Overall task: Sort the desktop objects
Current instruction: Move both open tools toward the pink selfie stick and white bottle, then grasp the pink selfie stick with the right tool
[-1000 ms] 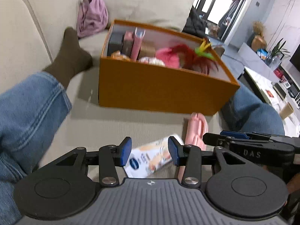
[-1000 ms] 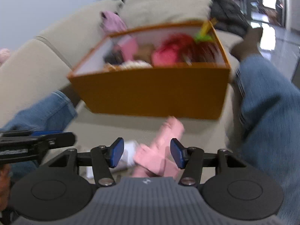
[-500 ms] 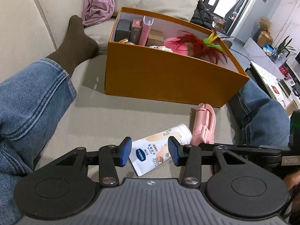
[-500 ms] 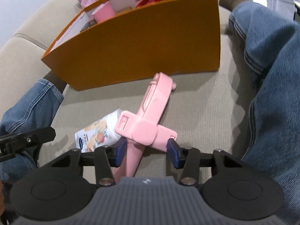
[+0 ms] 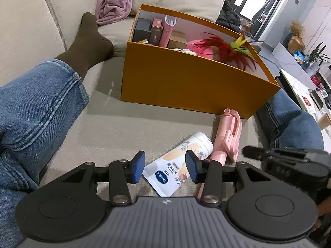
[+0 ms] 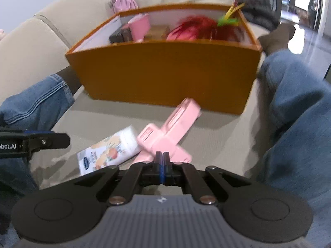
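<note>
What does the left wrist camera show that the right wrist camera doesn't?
Only the left view: the open left hand-held gripper over the lotion tube, and a side table with plants.
Only the right view: the right hand-held gripper, shut with nothing visible between its pads, by the pink holder.
Both: the orange box, tube, holder and sofa.

Beige sofa seat (image 5: 128, 128) — carrying orange box (image 5: 186, 82), lotion tube (image 5: 180, 163), seemingly overlapping pink holder (image 5: 227, 136).
</note>
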Motion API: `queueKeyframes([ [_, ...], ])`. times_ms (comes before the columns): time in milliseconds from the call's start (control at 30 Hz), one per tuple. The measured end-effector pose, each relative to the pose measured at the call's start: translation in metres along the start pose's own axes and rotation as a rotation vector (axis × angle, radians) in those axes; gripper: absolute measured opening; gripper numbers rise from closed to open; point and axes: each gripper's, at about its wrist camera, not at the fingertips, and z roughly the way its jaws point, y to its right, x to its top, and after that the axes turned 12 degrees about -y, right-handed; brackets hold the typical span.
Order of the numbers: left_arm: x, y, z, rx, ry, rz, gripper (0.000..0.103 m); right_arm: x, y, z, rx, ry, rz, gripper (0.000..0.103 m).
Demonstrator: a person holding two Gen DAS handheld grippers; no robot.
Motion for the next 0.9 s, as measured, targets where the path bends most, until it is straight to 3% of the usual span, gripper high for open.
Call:
queueKeyframes([
  [133,-0.001,0.001,-0.003,-0.014,0.010,0.012,0.050,0.000,0.012,-0.008,0.018,-0.008,0.065,0.000],
  [267,-0.001,0.001,-0.005,-0.026,0.017,0.013,0.050,-0.006,0.019,-0.006,0.057,-0.029,0.138,0.008],
  [400,0.000,-0.003,-0.003,-0.030,0.010,0.001,0.050,-0.010,0.019,0.003,0.084,-0.064,0.180,0.029],
  [567,0.000,-0.006,0.000,-0.031,0.002,-0.008,0.050,-0.010,0.018,0.004,0.097,-0.046,0.203,0.032],
  [667,0.000,-0.004,0.003,-0.029,-0.009,0.002,0.050,-0.001,0.000,0.000,0.065,-0.012,0.127,0.036],
  [800,0.000,-0.003,0.005,-0.024,-0.019,0.010,0.050,0.011,-0.038,0.005,-0.052,0.014,-0.021,0.037],
  [900,-0.001,-0.007,0.004,-0.014,-0.015,0.002,0.050,0.015,-0.055,0.019,-0.140,0.009,-0.061,0.047],
])
